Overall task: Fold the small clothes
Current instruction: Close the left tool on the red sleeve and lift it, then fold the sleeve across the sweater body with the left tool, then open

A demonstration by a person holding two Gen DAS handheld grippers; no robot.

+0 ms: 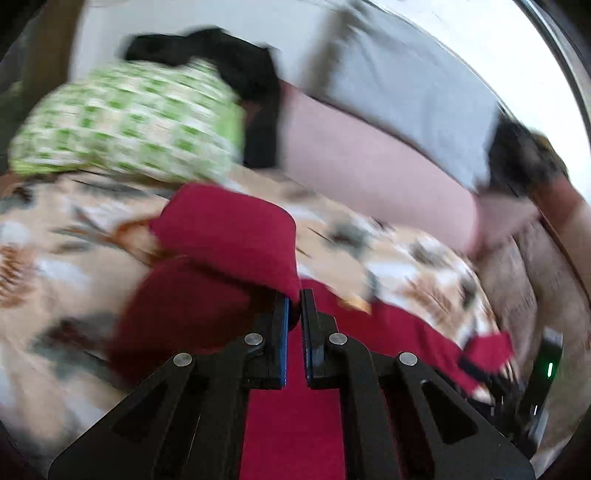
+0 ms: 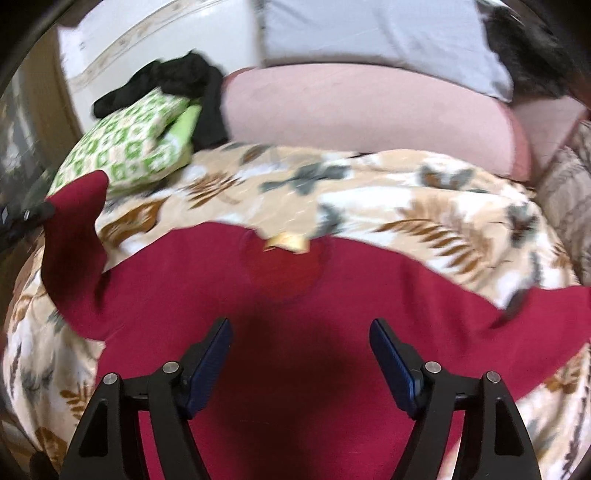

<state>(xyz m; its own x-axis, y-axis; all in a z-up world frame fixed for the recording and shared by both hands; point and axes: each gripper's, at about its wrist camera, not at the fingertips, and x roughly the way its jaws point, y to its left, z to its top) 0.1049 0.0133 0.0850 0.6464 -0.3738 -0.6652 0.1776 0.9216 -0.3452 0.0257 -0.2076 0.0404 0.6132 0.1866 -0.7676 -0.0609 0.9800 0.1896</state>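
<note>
A dark red shirt (image 2: 280, 295) lies spread on a leaf-patterned bedspread (image 2: 424, 199), collar and yellow label (image 2: 288, 243) toward the far side. My left gripper (image 1: 294, 299) is shut on the red shirt's sleeve (image 1: 229, 229), which is lifted and folded over; in the right wrist view it shows at the far left edge (image 2: 33, 214), holding the raised sleeve (image 2: 74, 221). My right gripper (image 2: 300, 332) is open just above the middle of the shirt, holding nothing.
A green-and-white patterned pillow (image 2: 122, 155) and black clothing (image 2: 177, 81) lie at the far left. A pink pillow (image 2: 362, 110) and a grey pillow (image 2: 369, 33) lie along the far side. A brownish blanket (image 2: 569, 192) lies at the right.
</note>
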